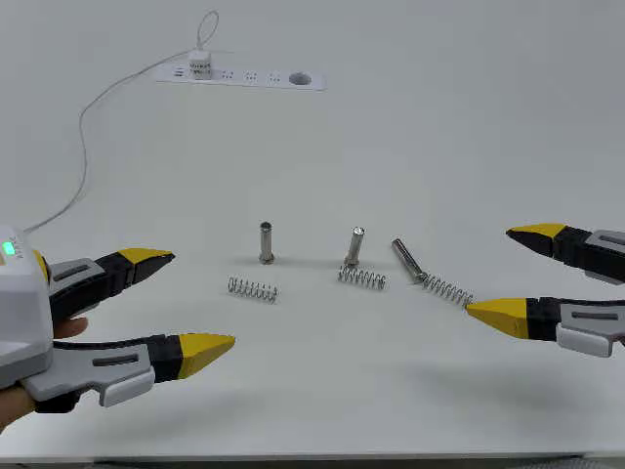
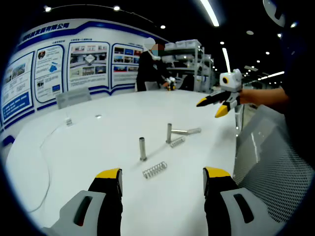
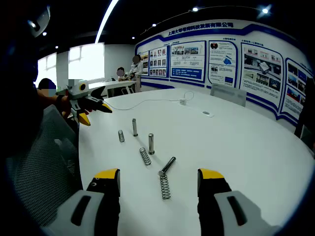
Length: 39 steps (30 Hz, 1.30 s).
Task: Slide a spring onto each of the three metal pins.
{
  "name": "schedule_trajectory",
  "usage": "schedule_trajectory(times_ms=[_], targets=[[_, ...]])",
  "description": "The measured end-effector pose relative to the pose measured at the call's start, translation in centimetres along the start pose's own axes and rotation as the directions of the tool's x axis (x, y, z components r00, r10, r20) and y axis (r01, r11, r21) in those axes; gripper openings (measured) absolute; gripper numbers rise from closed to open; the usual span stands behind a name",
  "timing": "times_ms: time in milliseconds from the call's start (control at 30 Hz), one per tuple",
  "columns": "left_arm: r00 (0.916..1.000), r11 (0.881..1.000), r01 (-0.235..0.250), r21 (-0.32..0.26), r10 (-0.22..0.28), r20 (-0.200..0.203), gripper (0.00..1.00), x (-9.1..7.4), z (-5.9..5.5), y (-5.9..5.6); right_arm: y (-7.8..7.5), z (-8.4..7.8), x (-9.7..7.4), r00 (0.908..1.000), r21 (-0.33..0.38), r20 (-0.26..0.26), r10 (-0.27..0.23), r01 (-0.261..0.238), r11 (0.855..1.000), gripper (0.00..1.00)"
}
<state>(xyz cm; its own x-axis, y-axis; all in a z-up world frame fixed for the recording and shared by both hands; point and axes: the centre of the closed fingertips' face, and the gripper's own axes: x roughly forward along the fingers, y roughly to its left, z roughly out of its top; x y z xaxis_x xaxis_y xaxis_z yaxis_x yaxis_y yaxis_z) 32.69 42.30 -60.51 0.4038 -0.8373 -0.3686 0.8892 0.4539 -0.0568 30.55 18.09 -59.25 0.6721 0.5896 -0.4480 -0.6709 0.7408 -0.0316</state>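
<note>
A: Three pins; where?
B: Mid-worktop [image 1: 322, 391], well back from the near edge; left pin [image 1: 266, 242] and middle pin [image 1: 355, 246] upright, right pin [image 1: 407, 261] lying flat; springs [image 1: 253, 289] loose beside them.
A: Tongs?
B: Left gripper [image 1: 202, 299] and right gripper [image 1: 487, 272] spread wide, gripping nothing, flanking the pins.

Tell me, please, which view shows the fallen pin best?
The right gripper view: the fallen pin lies close and whole ahead of the jaws. The head view shows it smaller; the left gripper view, far off.
</note>
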Motion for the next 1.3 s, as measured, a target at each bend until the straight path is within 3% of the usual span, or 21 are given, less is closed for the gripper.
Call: schedule_trajectory(times_ms=[800, 1100, 1300], targets=[[0.9999, 1.0, -0.01, 0.001, 0.01, -0.009, 0.68, -0.2, -0.1, -0.4, 0.2, -1.0, 0.7, 0.998, 0.028, -0.06, 0.017, -0.015, 0.999, 0.56], [0.9999, 1.0, -0.014, 0.001, 0.014, -0.005, 0.68, -0.2, -0.1, -0.3, -0.4, -0.1, 1.7, 0.9971, 0.017, -0.076, 0.002, -0.001, 1.0, 0.49], [0.9999, 1.0, -0.013, -0.003, 0.013, -0.008, 0.68, -0.2, -0.3, -0.3, -0.3, -0.1, 2.9, 0.9931, 0.008, -0.117, -0.003, 0.004, 1.0, 0.45]])
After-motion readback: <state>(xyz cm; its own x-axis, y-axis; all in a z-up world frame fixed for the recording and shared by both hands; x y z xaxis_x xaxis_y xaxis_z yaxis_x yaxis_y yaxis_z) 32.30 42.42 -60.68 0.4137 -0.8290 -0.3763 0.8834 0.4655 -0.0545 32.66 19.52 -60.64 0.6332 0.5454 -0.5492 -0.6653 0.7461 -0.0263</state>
